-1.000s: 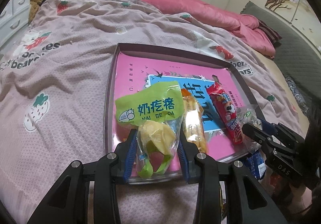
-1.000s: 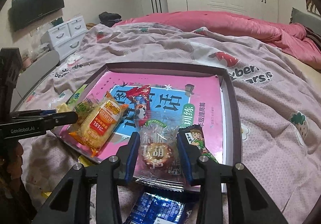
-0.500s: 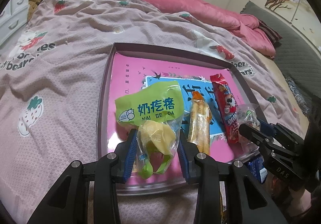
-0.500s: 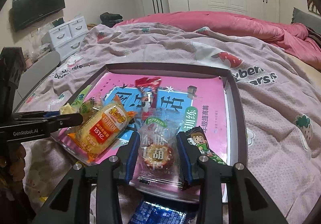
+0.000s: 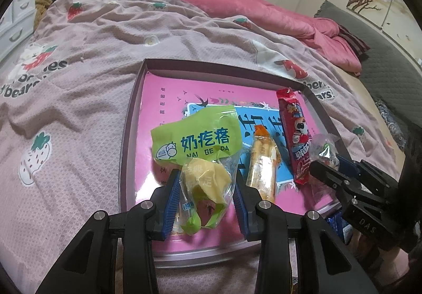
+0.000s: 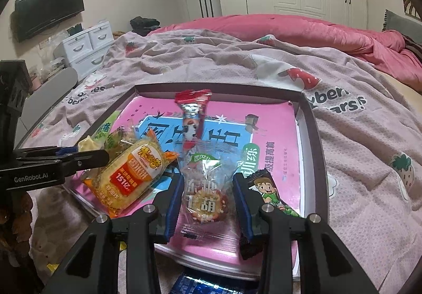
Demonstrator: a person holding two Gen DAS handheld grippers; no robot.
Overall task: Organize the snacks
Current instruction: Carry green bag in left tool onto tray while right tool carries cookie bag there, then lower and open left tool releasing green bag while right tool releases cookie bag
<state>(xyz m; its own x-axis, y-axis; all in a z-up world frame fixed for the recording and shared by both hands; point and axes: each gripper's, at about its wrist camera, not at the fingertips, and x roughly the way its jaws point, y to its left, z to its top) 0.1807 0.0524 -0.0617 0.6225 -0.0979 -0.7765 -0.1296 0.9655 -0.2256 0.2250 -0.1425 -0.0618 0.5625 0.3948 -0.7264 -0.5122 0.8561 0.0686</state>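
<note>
A shallow purple tray (image 5: pixel 129 120) with a pink book cover inside lies on the bed. My left gripper (image 5: pixel 207 189) is shut on a green milk-snack bag (image 5: pixel 197 141) and holds it over the tray's near left part. My right gripper (image 6: pixel 208 195) is shut on a clear packet with a round cake (image 6: pixel 205 201), over the tray's (image 6: pixel 313 135) near edge. An orange rice-cracker packet (image 6: pixel 132 175) and a red stick snack (image 6: pixel 192 120) lie in the tray. They also show in the left wrist view: cracker (image 5: pixel 262 164), red stick (image 5: pixel 296 133).
A dark packet with a cartoon boy (image 6: pixel 269 193) lies in the tray beside my right fingers. A blue packet (image 6: pixel 200 284) lies on the bed below the tray's near edge. The pink strawberry blanket (image 5: pixel 79 83) surrounds the tray. White drawers (image 6: pixel 84 48) stand at the left.
Both grippers have moved forward over the tray with their packets still held. The tray's contents now sit closer below them.
</note>
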